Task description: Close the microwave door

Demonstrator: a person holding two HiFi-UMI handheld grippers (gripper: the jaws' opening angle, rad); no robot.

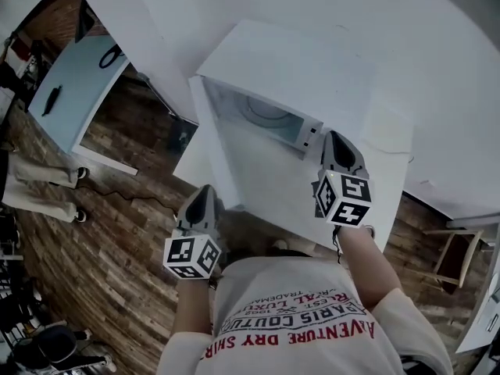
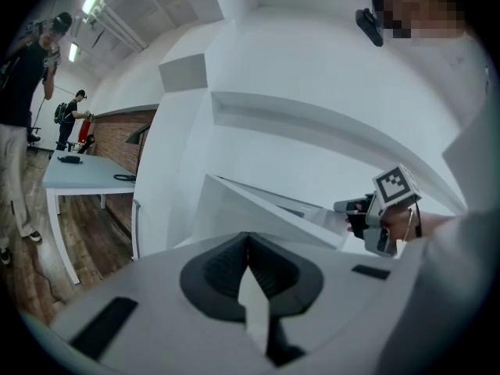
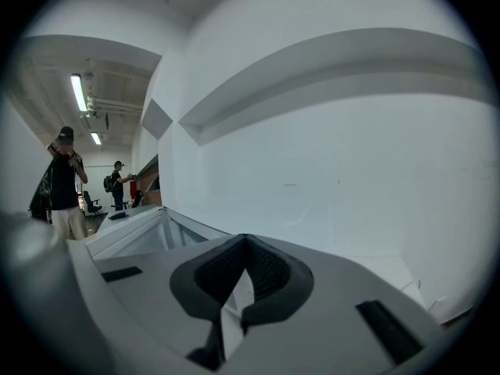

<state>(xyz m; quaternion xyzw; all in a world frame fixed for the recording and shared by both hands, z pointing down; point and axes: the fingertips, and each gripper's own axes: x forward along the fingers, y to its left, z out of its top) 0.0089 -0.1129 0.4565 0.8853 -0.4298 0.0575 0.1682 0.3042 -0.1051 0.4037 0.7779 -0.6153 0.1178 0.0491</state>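
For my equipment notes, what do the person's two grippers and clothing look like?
Both the left gripper and right gripper have grey tapered claws, and each carries a white cube with black square markers. The person wears a white T-shirt with red lettering.

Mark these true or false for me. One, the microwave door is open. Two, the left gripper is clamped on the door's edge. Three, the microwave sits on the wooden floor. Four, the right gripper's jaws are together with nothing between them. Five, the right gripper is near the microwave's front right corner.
1. True. The door stands swung out from the microwave, and the cavity shows.
2. False. The left gripper has its jaws together with nothing between them.
3. False. The microwave sits on a white table; the wooden floor is below it.
4. True. The right gripper is shut and empty.
5. True. In the head view it is beside that corner.
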